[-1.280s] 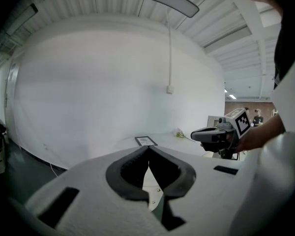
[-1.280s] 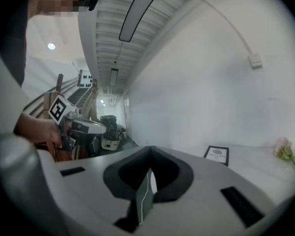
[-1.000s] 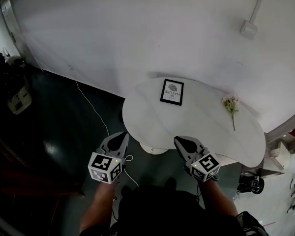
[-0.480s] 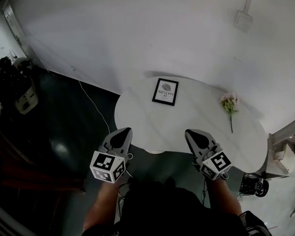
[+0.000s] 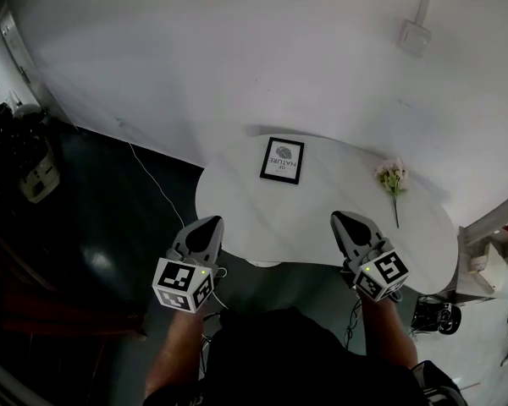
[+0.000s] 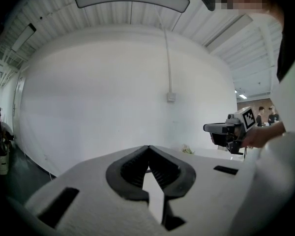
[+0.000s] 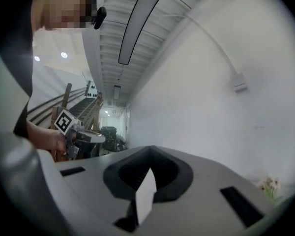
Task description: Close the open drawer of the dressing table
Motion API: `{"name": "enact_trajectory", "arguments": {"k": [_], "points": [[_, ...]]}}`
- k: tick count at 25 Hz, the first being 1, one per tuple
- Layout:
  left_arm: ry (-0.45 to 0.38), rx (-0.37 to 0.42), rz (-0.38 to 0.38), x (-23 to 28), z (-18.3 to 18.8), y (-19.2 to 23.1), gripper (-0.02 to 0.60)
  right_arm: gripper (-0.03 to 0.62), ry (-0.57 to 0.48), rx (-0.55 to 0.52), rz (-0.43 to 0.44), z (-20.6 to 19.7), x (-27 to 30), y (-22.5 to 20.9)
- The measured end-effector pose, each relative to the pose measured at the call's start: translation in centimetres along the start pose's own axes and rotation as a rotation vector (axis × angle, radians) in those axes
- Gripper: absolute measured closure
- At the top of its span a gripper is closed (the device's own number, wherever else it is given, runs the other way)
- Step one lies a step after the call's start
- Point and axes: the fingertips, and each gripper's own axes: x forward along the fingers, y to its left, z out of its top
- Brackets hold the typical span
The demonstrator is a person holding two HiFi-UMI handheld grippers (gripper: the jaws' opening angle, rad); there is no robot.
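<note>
White dressing table (image 5: 262, 210) lies just beyond left claw (image 5: 208, 225), right claw (image 5: 344, 221).

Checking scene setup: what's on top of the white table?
A black-framed print and a flower sprig sit on the white table. The right gripper covers part of its near edge, so anything under it is hidden.

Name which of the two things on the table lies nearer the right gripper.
The pink flower sprig, toward the table's right end; the black-framed picture lies farther from the right gripper, nearer the middle.
</note>
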Motion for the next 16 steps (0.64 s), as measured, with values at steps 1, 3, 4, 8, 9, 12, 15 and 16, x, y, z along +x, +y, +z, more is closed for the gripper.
{"name": "enact_trajectory", "arguments": {"k": [1, 3, 4, 8, 9, 12, 15, 16], "points": [[0.002, -0.003, 0.002, -0.1, -0.1, 0.5, 0.574, 0.591, 0.000, -0.002, -0.002, 0.1, 0.2, 0.1], [0.005, -0.008, 0.005, -0.4, -0.2, 1.4, 0.574, 0.591, -0.002, 0.008, -0.010, 0.1, 0.6, 0.1], [0.007, -0.007, 0.006, -0.5, -0.2, 1.7, 0.574, 0.591, -0.002, 0.015, -0.016, 0.1, 0.8, 0.1], [0.031, -0.017, 0.007, -0.8, -0.9, 2.9, 0.574, 0.591, 0.005, 0.034, -0.027, -0.3, 1.8, -0.1], [0.035, -0.023, 0.009, -0.8, -1.1, 3.2, 0.574, 0.591, 0.007, 0.038, -0.019, -0.6, 2.2, 0.1], [0.037, -0.049, 0.019, -0.7, -1.8, 3.8, 0.574, 0.591, 0.012, 0.046, 0.017, -1.3, 3.2, 1.0], [0.038, -0.058, 0.018, -0.2, -2.3, 4.2, 0.574, 0.591, 0.009, 0.046, 0.044, -1.1, 3.9, 1.9], [0.038, -0.058, 0.017, -0.1, -2.4, 4.3, 0.574, 0.591, 0.006, 0.046, 0.052, -1.0, 4.1, 2.1]]}}
